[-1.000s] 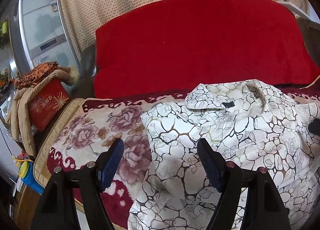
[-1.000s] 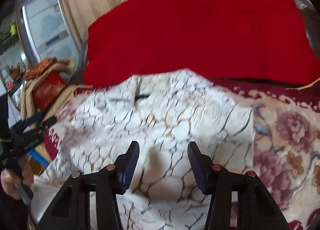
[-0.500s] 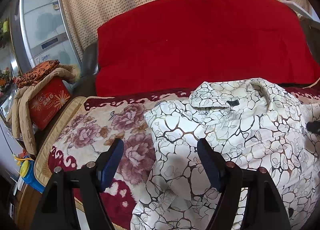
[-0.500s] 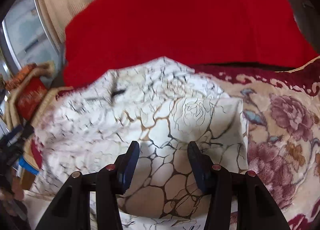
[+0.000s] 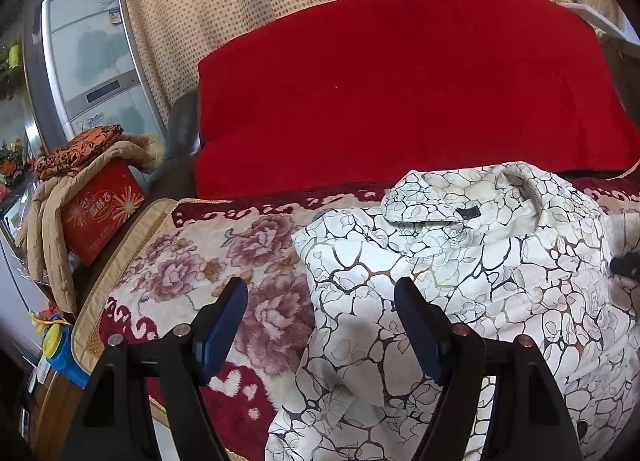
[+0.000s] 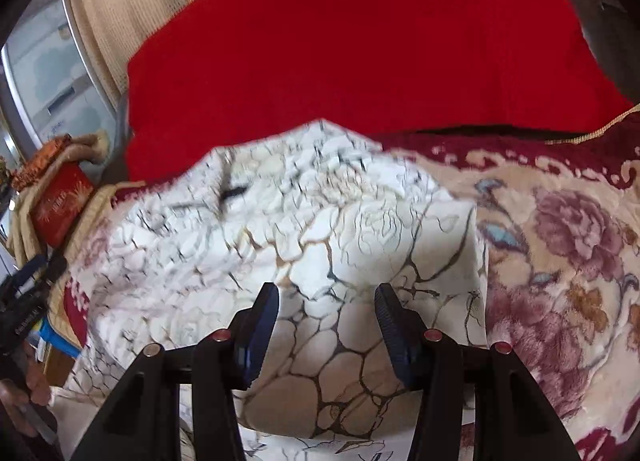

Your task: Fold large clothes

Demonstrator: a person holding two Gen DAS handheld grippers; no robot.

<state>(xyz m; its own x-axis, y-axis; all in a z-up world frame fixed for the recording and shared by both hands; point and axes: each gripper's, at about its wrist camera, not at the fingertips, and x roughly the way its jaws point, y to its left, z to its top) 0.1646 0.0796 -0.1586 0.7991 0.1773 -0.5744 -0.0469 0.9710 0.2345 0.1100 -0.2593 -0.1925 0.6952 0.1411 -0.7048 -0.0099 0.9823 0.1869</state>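
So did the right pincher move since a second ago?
Yes. The right gripper moved in lower over the white shirt; in its view the red sofa cover slid up and the shirt looks bigger.

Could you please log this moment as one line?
left gripper: open, over shirt edge | right gripper: open, above shirt | blanket underneath

Both grippers look the same: matte black angular frames, kinda 3D-printed looking. The left gripper (image 5: 320, 325) has dark blue ribbed pads on its fingers (image 5: 418, 331) and small copper-coloured round studs on top of the arms. The right gripper (image 6: 326, 325) has the same blue pads, but reddish studs.
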